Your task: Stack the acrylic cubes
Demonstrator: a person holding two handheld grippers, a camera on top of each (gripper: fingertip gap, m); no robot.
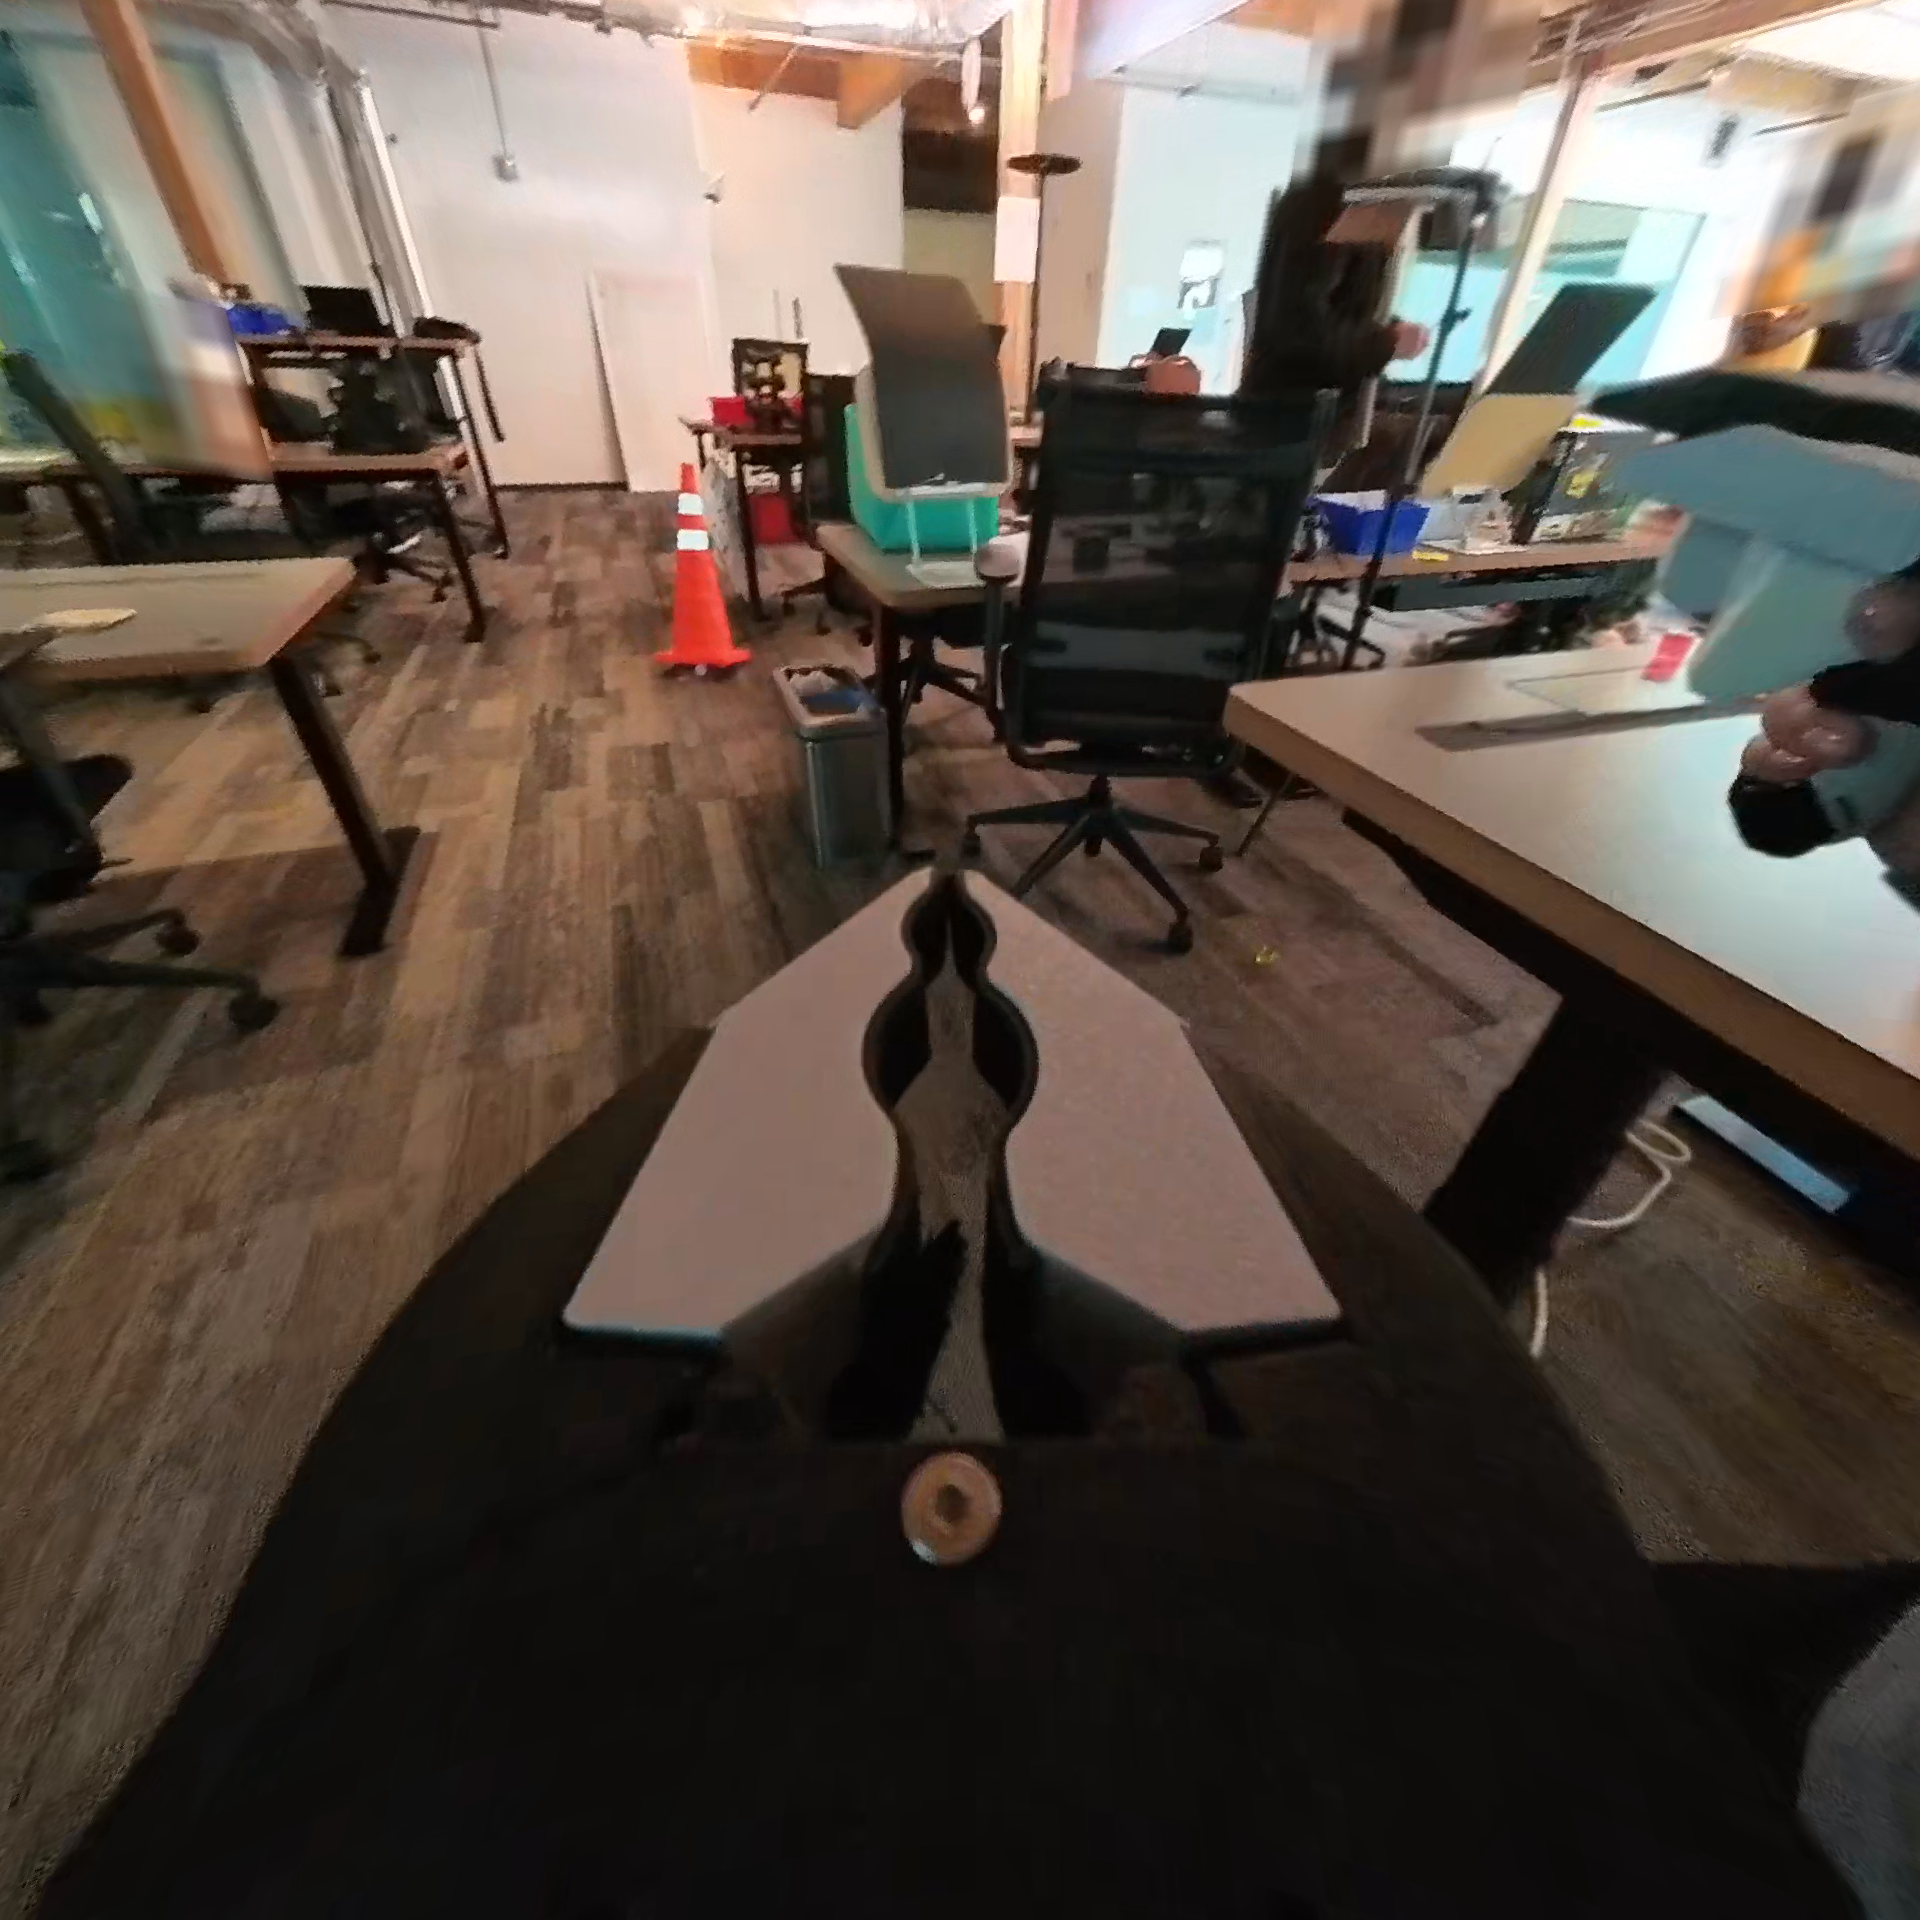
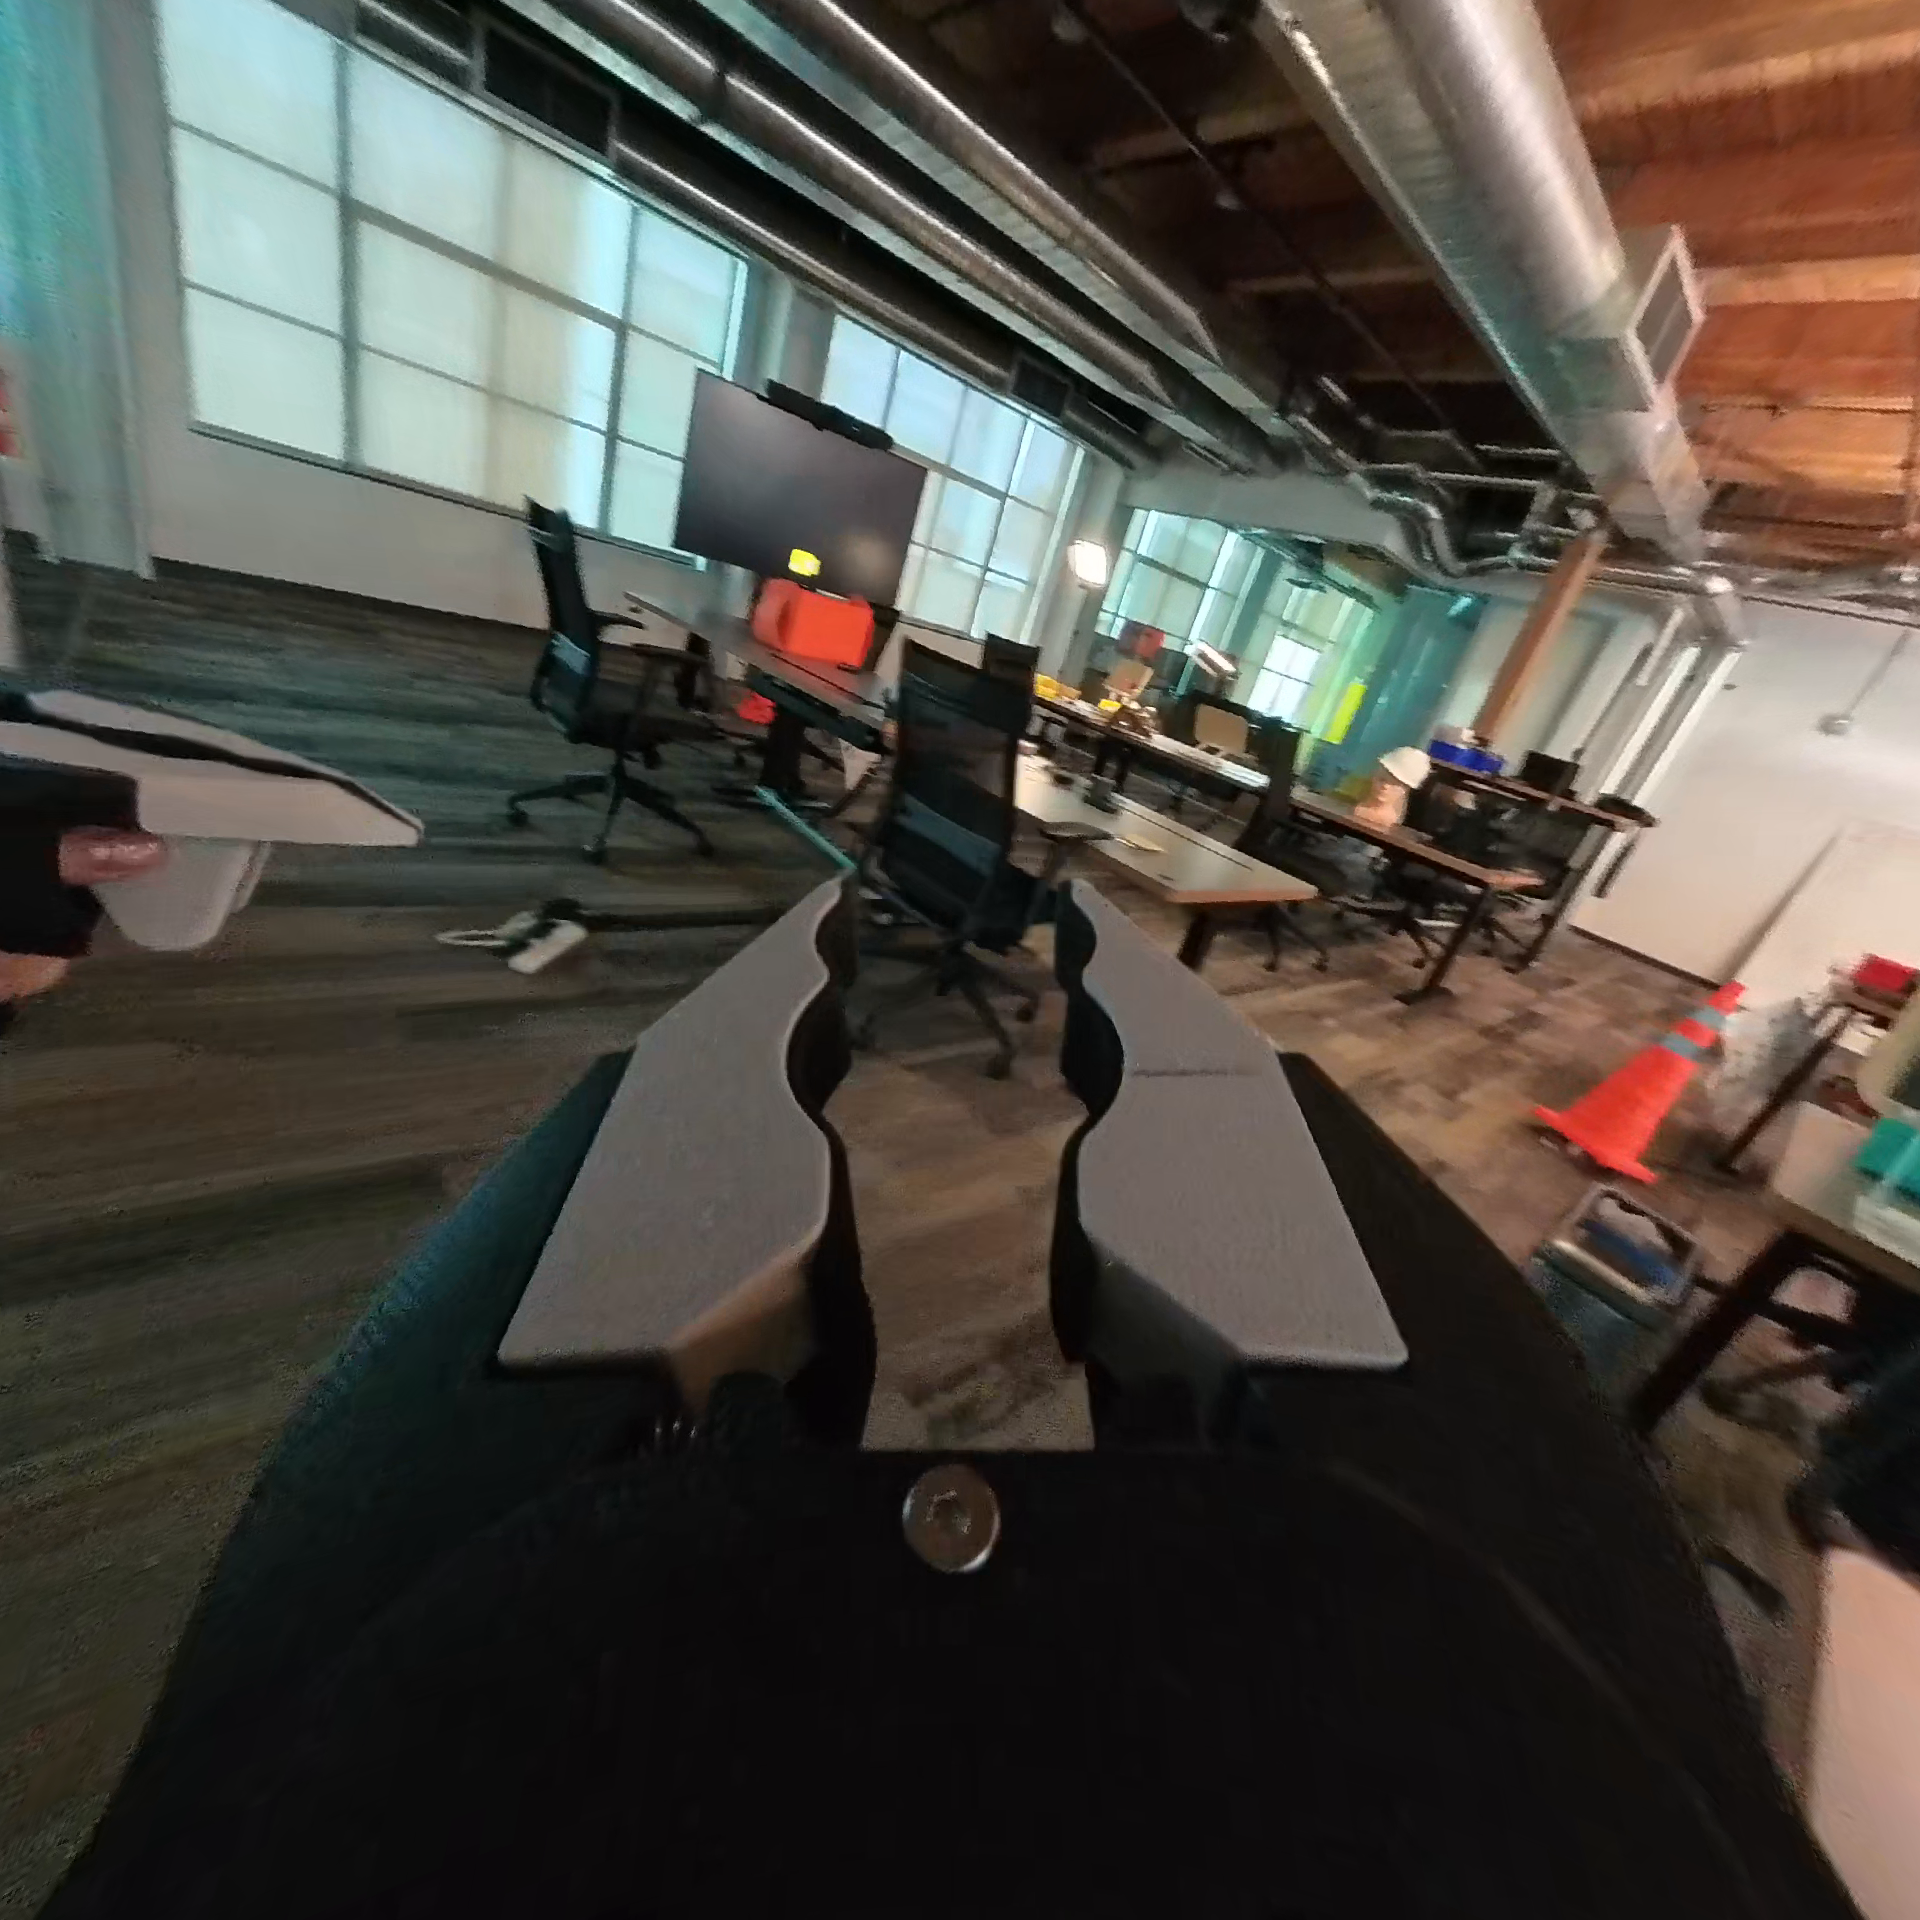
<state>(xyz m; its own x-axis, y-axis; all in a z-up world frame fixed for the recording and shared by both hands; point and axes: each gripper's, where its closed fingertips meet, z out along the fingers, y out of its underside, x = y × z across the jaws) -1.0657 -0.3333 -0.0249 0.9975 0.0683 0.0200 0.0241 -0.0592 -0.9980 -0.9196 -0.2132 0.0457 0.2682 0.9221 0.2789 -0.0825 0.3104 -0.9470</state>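
Here, in an open-plan office, a person carries a pair of hand-held tongs through the air, above patterned carpet and away from any work surface. The left tongs (image 1: 953, 883) are pressed together, their tips meeting on nothing, and point level and forward toward a black mesh office chair (image 1: 1132, 582) and a small metal waste bin (image 1: 836, 758). The corner of a pale-topped table (image 1: 1558, 790) lies to their right, near but not touched; an orange traffic cone (image 1: 698, 582) stands farther off.

The right tongs (image 2: 951, 914) stand spread with only air between the fingers, tilted so that the room leans in their view. They aim at another black chair (image 2: 956, 790) beside a long table (image 2: 1174, 862), with a dark wall screen (image 2: 795, 488) and a white power strip (image 2: 540, 940) on the floor beyond. A second orange cone (image 2: 1642, 1081) sits to the right.

Each view catches the other tool at its edge, gripped by a hand (image 1: 1803, 732) in a dark sleeve. Neither tool holds or touches anything; both hang in mid-air, well apart, at about the same height.
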